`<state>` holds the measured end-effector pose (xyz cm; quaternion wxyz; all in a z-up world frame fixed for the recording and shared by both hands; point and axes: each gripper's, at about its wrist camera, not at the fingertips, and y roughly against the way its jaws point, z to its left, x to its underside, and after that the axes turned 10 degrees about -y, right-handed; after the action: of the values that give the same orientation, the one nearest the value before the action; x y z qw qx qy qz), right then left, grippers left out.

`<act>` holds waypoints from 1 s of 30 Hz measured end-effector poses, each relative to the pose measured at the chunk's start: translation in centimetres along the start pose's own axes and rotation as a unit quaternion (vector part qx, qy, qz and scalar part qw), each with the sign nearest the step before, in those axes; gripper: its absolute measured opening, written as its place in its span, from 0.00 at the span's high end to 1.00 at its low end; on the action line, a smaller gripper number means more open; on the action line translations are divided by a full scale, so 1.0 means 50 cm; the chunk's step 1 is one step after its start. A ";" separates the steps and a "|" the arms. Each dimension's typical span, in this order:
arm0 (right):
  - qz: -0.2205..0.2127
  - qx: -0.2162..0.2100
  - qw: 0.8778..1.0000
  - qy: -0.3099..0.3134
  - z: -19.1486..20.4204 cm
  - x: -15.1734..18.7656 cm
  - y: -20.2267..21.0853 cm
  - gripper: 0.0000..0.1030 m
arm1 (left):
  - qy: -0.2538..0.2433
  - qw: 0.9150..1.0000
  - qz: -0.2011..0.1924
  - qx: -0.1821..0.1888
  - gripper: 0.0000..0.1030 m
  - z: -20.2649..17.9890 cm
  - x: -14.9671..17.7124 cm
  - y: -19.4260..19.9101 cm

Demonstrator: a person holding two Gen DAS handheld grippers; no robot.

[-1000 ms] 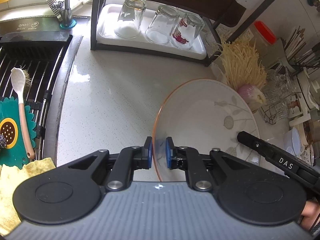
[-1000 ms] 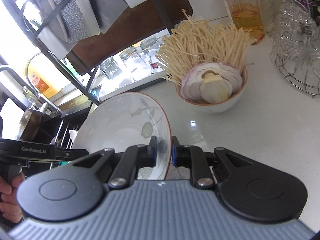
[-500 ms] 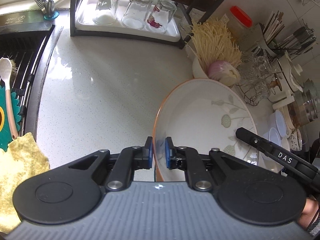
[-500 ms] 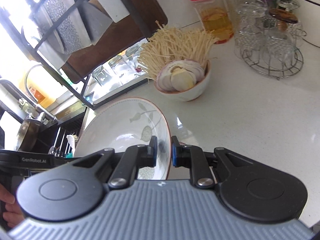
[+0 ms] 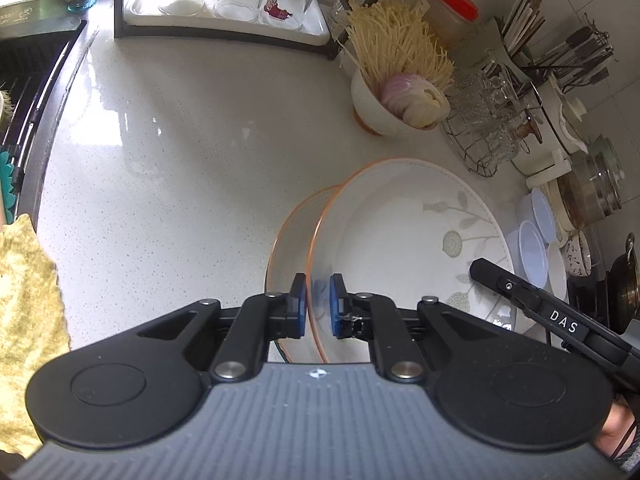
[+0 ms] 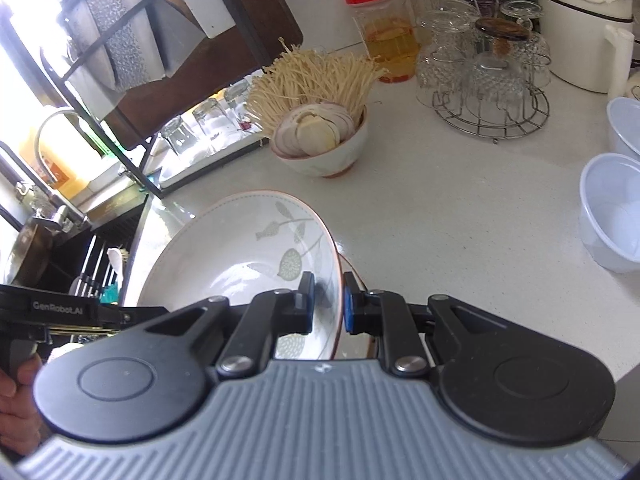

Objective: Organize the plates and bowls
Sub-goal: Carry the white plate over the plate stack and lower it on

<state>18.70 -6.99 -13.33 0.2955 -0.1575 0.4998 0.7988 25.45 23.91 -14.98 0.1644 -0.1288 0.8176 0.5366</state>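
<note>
Fingers of both grippers pinched the plate's [image 5: 404,236] orange rim, nearly closed: the left gripper [image 5: 318,306] on its near-left edge, the right gripper [image 6: 328,304] opposite. It hung tilted just over a second plate [image 5: 292,240] near the counter's [image 5: 192,152] front edge. Stacking well likely meant levelling it, centring the rims, lowering evenly, then releasing both sides together.

We cannot see the near rim of the plate [image 5: 400,240] behind the left gripper [image 5: 318,306], nor how much of a second plate [image 5: 292,240] lies under it, and the yellow cloth [image 5: 28,300] at the counter's left edge is cut off.
</note>
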 end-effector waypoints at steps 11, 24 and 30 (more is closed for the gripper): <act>-0.001 0.041 0.999 -0.018 -0.024 0.045 -0.042 0.81 | -0.021 0.999 0.040 -0.011 0.86 0.004 0.008 -0.071; -0.025 0.061 0.998 -0.014 -0.017 0.060 -0.061 0.79 | -0.063 0.996 0.060 -0.024 0.85 -0.010 -0.018 -0.090; -0.026 0.055 0.998 -0.018 -0.017 0.061 -0.065 0.79 | -0.054 0.996 0.070 -0.015 0.85 -0.004 -0.021 -0.087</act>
<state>18.34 -5.73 -17.71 0.3335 -0.1399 0.5336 0.7645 28.06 22.06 -18.11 0.1684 -0.0444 0.8067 0.5647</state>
